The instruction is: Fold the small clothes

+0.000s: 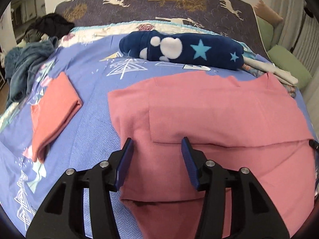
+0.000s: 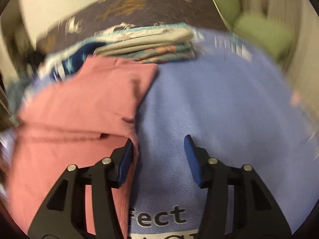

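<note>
Fabric first: we have the left hand-held gripper (image 1: pixel 157 145) open, jaws spread over the near part of the pink garment (image 1: pixel 219 115), nothing pinched yet. We would close on a single edge and keep the layers aligned, since the upper fold already sits slightly skewed. Our right hand-held gripper (image 2: pixel 158 143) is open too, one finger (image 2: pixel 126 159) just at the garment's right edge, the other over the bed cover (image 2: pixel 229 103). Farther left lies a folded pink piece (image 1: pixel 53 111); beyond, a navy starred bundle (image 1: pixel 185 49).

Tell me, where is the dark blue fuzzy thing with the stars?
In the left wrist view, the dark blue starry fleece lies across the far part of the bed, just beyond the spread pink garment.
</note>
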The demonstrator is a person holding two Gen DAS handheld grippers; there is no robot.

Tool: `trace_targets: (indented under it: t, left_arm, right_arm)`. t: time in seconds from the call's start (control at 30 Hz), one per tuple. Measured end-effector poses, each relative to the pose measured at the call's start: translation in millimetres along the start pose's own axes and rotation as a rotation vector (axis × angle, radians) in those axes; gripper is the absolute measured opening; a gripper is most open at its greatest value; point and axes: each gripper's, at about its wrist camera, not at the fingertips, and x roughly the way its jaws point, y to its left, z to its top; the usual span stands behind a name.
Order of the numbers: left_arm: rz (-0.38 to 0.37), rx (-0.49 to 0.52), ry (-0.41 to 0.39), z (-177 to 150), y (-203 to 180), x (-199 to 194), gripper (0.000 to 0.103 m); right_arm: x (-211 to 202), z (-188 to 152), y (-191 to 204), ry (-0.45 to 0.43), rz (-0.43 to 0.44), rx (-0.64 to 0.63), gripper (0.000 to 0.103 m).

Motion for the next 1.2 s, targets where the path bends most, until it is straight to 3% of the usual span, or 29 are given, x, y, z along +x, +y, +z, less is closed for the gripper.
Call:
trace_targets:
  t: [0.07, 0.23, 0.43, 0.6, 0.7, 0.8, 0.87, 1.03, 1.1, 1.13, 1.17, 1.2]
  left_arm:
    - [0.007, 0.018, -0.009, -2.2, 0.7, -2.8, 0.052]
    - [-0.013, 0.008, -0.041, -2.8, 4.9, -8.7, 0.053]
    - [0.018, 0.085, -0.014, -0.6, -9.3, 1.4, 0.054]
    - [0.02, 0.073, -0.017, 3.9, -7.6, 1.4, 0.054]
    - [0.011, 0.085, -0.037, 4.7, -8.1, -6.8, 0.054]
    - [-0.005, 0.09, -0.062, 8.9, -11.1, -13.8, 0.054]
    - [0.0, 0.085, -0.07, 13.0, -13.3, -13.7, 0.054]
    - [0.028, 0.109, -0.016, 13.3, -19.2, 12.4, 0.054]
    - [0.023, 0.108, -0.027, 11.3, -16.4, 17.7, 0.056]
    - [0.018, 0.089, -0.029, 11.7, -13.0, 14.8, 0.056]
    - [0.035, 0.08, -0.031, 10.9, -10.5, 11.1, 0.056]
    - [0.05, 0.084, -0.033, 9.0, -8.7, 7.2, 0.056]
  right_arm:
    - [-0.4, 0.3, -13.2, 0.006, 0.067, 0.062, 0.051]
    - [-0.8, 0.3, -3.4, 0.007, 0.038, 0.012, 0.055]
    - [-0.6, -0.1, -24.2, 0.01, 0.155, 0.125, 0.057]
    - [-10.9, -2.6, -22.9, 0.027, 0.154, 0.14, 0.058]
    - [-24.6, -1.6, -26.5, 0.019, 0.105, 0.147, 0.061]
    - [-35.7, 6.3, -31.3, -0.013, 0.134, 0.167, 0.061]
    - [-36.7, 14.4, -25.0, -0.029, 0.142, 0.145, 0.061]
    - [-20.8, 17.8, 24.5, -0.025, 0.181, -0.059, 0.064]
    - [-3.1, 11.8, 40.0, 0.021, 0.096, -0.153, 0.067]
    - [11.7, 6.6, 42.2, 0.043, -0.035, -0.192, 0.067]
    - [19.0, 3.6, 37.5, 0.045, -0.091, -0.189, 0.067]
    - [19.6, 2.6, 28.9, 0.038, -0.062, -0.147, 0.067]
